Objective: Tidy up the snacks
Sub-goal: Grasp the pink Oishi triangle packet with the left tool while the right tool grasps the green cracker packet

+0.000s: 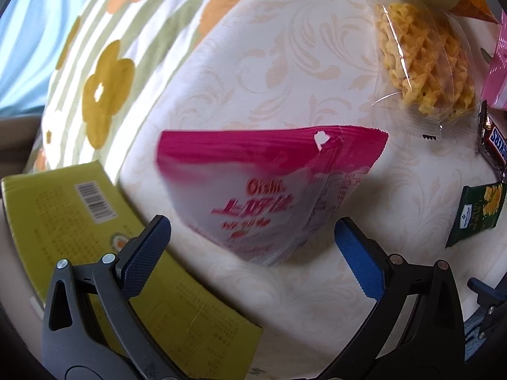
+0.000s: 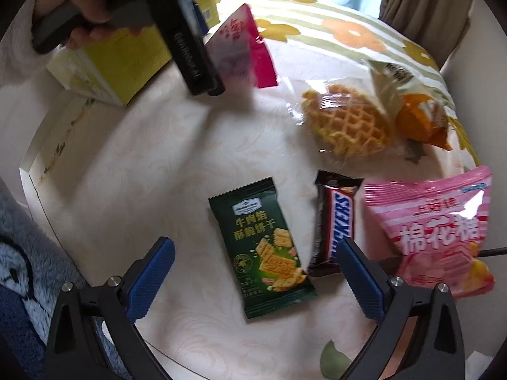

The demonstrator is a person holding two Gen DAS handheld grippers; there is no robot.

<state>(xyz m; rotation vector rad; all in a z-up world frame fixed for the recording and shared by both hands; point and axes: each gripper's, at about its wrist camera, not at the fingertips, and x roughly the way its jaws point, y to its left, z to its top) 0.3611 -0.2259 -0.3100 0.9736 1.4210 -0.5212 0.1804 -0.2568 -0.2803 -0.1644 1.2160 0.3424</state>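
**Snacks spread on a patterned table, both tongs gaping**

The cream, scroll-patterned table (image 2: pixel 152 164) is the landmark here. At its far edge lies a floral striped cushion (image 2: pixel 342 28). On the table's far left corner stands a yellow-green box (image 2: pixel 126 60), seen side-on in the left wrist view (image 1: pixel 95 237).

Just beside that box, a magenta-and-white Oishi packet (image 1: pixel 263 196) sits blurred in front of the left gripper (image 1: pixel 250 247), whose blue pads are spread wide with the packet's lower end between them; whether they touch it I cannot tell. In the right wrist view a hand (image 2: pixel 85 9) holds that tool over the table's far left.

On the table's right side lies a pink marshmallow bag (image 2: pixel 440 231). Further back on that side rests a clear bag of waffle snacks (image 2: pixel 351 123), touching an orange-and-beige packet (image 2: pixel 418 120).

Near the table's middle lies a dark green cracker packet (image 2: pixel 269 250), with a Snickers bar (image 2: pixel 337 221) just beside it. The right gripper (image 2: pixel 253 275) hovers wide open over these two, gripping nothing.
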